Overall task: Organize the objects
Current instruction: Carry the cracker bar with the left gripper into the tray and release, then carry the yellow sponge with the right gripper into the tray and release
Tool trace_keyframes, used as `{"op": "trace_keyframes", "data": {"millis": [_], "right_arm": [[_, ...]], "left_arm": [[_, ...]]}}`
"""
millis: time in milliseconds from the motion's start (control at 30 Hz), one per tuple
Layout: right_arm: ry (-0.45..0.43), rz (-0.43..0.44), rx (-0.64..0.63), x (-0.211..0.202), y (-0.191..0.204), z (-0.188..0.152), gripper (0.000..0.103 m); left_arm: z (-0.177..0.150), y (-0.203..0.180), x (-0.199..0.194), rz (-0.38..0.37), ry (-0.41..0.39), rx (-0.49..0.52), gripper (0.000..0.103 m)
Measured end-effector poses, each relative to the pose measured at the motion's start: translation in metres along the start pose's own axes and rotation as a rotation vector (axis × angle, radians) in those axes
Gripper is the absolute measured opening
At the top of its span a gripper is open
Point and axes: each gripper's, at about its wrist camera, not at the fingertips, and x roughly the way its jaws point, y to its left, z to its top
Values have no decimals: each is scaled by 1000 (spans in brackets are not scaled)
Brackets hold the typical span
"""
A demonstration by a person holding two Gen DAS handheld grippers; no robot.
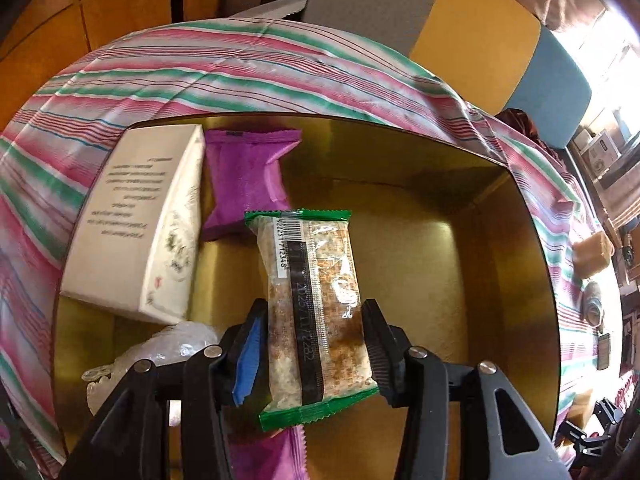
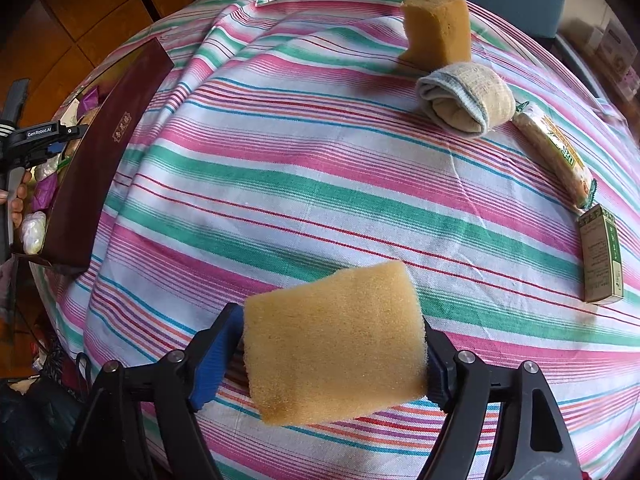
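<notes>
Over a gold-lined box (image 1: 460, 240), my left gripper (image 1: 315, 312) points down. A green-edged snack bar (image 1: 316, 312) stands between its jaws, and a thin gap shows on the left pad's side, so the gripper is open. The box also holds a white carton (image 1: 136, 220), a purple packet (image 1: 244, 184) and clear wrapped pieces (image 1: 160, 352). My right gripper (image 2: 332, 320) is shut on a yellow sponge (image 2: 332, 344), held tilted above the striped tablecloth (image 2: 320, 160). The box's dark maroon wall (image 2: 104, 160) is at far left in the right wrist view.
A second sponge (image 2: 438, 28), a rolled sock (image 2: 464, 98), another snack bar (image 2: 552, 152) and a small green-and-white carton (image 2: 602, 256) lie along the cloth's right side. A hand (image 2: 18, 204) holds the left gripper beside the box. Chairs stand beyond the table's far edge.
</notes>
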Motion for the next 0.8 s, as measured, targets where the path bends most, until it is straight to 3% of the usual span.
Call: {"op": "trace_keyframes", "data": {"millis": [167, 533, 800], "right_arm": [[-1, -1, -1, 0, -4, 3, 82], [-7, -9, -6, -12, -26, 3, 81], [-27, -40, -8, -25, -38, 3, 78]], "left_arm": [[-9, -4, -20, 23, -57, 39, 49], [-35, -32, -107, 26, -324, 164, 51], [-56, -49, -147, 8, -411, 232, 51]]}}
